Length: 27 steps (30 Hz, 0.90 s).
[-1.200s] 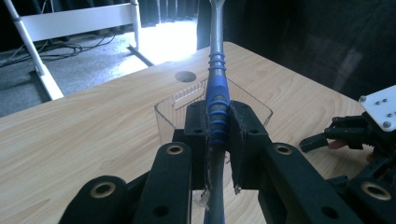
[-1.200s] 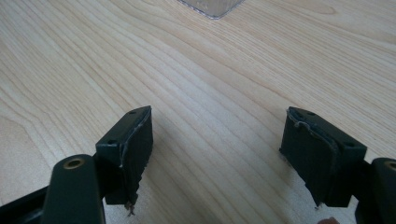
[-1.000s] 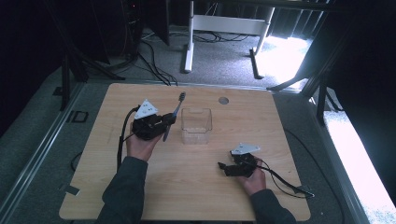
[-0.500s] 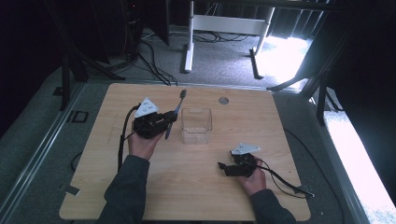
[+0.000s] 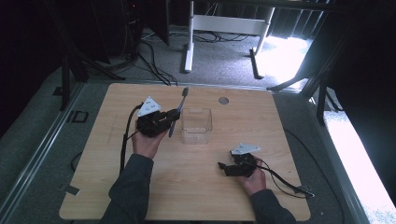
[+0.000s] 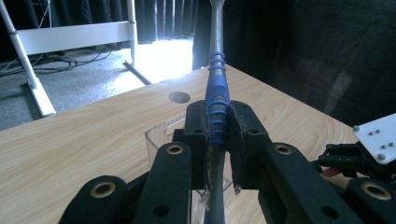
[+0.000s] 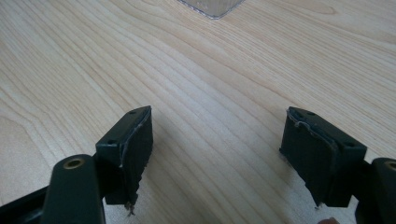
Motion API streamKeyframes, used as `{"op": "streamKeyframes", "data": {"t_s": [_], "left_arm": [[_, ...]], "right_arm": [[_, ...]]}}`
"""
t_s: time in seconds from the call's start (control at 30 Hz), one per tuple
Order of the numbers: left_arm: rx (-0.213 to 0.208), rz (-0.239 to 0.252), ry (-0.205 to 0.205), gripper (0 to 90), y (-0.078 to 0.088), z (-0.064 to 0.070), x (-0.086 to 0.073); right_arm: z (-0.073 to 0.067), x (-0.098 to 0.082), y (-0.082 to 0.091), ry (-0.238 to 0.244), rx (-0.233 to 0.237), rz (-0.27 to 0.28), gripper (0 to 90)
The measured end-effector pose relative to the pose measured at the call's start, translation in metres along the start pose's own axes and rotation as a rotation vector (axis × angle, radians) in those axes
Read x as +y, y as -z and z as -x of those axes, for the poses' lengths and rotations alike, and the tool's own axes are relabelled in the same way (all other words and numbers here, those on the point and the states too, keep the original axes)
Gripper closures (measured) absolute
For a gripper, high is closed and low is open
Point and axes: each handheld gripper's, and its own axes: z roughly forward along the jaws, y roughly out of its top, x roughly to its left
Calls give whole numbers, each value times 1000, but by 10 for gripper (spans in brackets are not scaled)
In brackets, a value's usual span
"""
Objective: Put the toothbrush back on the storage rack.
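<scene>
Standing beside toothbrush point(image 5: 179, 110): clear box point(image 5: 196, 125); table hole point(image 5: 223, 100) beyond.

Overall light: dim room, black surroundings; the wooden table point(image 5: 187, 186) is evenly and softly lit.
Light source: daylight enters at the upper right of the high view, a blown-out patch on the floor point(image 5: 285, 60).
Glare: white burn behind the toothbrush point(image 6: 217, 107) at top centre of the left gripper view.
Shadows: soft and faint under the forearms and under the clear box point(image 5: 196, 126).
Focus: right gripper view sharp on the wood grain; near jaws in the left gripper view slightly soft.
Distortion: mild bending at the high view's edges.
</scene>
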Motion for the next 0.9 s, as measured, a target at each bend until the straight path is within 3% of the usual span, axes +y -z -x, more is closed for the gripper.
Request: {"op": "streamKeyframes", "data": {"t_s": [0.9], "left_arm": [[8, 16, 4, 787, -23, 2, 3]], "right_arm": [[0, 0, 0, 1, 0, -1, 245]]}}
